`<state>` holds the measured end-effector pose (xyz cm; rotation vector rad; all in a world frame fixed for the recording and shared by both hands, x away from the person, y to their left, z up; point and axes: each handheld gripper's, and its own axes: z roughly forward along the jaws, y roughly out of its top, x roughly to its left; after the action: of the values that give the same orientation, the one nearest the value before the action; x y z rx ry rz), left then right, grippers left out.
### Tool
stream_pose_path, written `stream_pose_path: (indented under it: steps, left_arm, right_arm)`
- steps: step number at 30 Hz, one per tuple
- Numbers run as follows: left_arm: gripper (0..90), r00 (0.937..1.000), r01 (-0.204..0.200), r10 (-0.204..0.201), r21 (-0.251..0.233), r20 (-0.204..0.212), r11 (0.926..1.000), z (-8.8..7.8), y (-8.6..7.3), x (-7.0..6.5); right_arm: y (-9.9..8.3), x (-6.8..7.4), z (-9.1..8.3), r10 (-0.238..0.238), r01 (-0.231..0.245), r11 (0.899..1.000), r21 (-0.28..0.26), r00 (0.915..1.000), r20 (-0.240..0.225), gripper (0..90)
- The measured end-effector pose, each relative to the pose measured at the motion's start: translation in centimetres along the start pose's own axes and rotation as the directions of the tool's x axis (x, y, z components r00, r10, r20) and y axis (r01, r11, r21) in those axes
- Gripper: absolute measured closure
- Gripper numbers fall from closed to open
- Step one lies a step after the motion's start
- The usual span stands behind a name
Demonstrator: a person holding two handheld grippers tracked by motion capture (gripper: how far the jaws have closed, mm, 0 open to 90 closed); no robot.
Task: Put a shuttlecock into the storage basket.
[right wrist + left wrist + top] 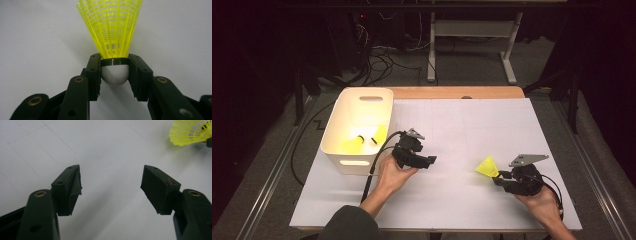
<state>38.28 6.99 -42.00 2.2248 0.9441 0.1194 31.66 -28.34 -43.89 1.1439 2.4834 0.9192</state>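
While clamped in right gripper point(115, 72), yellow mesh-skirt shuttlecock point(112, 30), white cork.

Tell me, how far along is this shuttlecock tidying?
Two yellow shuttlecocks already lie in the white bin. The right gripper is clamped on a third shuttlecock by its cork. Left to do: carry it to the bin. The left gripper waits open.

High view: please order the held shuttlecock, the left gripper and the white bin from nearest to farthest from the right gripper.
1. Shuttlecock, between the right gripper's fingers.
2. Left gripper, at mid table.
3. Bin, at the far left.
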Motion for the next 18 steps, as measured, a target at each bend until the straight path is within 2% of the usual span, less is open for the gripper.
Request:
stream_pose_path:
  steps: [5, 7, 8, 11, 13, 18]
  left_arm:
    - [33.0, 0.9999, 0.011, -0.011, 0.003, 0.007, 0.9999, -0.1, 0.0, 0.1]
    - [33.9, 0.9997, 0.013, -0.013, 0.014, 0.020, 0.9998, -0.1, 0.0, 0.2]
    - [34.2, 0.9999, 0.009, -0.009, 0.019, 0.013, 0.9998, -0.1, 0.0, 0.2]
    - [35.2, 0.9997, 0.015, -0.015, 0.014, 0.017, 0.9998, -0.1, 0.0, 0.3]
    - [35.5, 0.9997, 0.012, -0.012, 0.007, 0.021, 0.9999, -0.3, 0.0, 0.2]
    - [35.9, 1.0000, 0.000, 0.000, 0.010, 0.002, 0.9999, -0.7, -0.1, 0.2]
  right_arm:
    - [0.9, 0.2, 0.0, 0.000, 0.000, 1.000, -0.001, 0.9999, -0.015, 65.2]
    - [1.2, 0.2, 0.2, -0.004, 0.004, 1.000, -0.003, 0.9994, -0.034, 65.1]
    - [1.4, 0.3, 0.2, -0.006, 0.005, 1.000, -0.001, 0.9990, -0.044, 65.2]
    - [1.8, 0.5, 0.6, -0.021, 0.021, 1.000, 0.005, 0.9978, -0.063, 65.2]
    - [2.0, 0.7, 0.7, -0.014, 0.015, 1.000, 0.010, 0.9973, -0.072, 65.2]
    - [2.9, 1.3, 1.1, -0.021, 0.022, 1.000, 0.012, 0.9955, -0.092, 65.2]
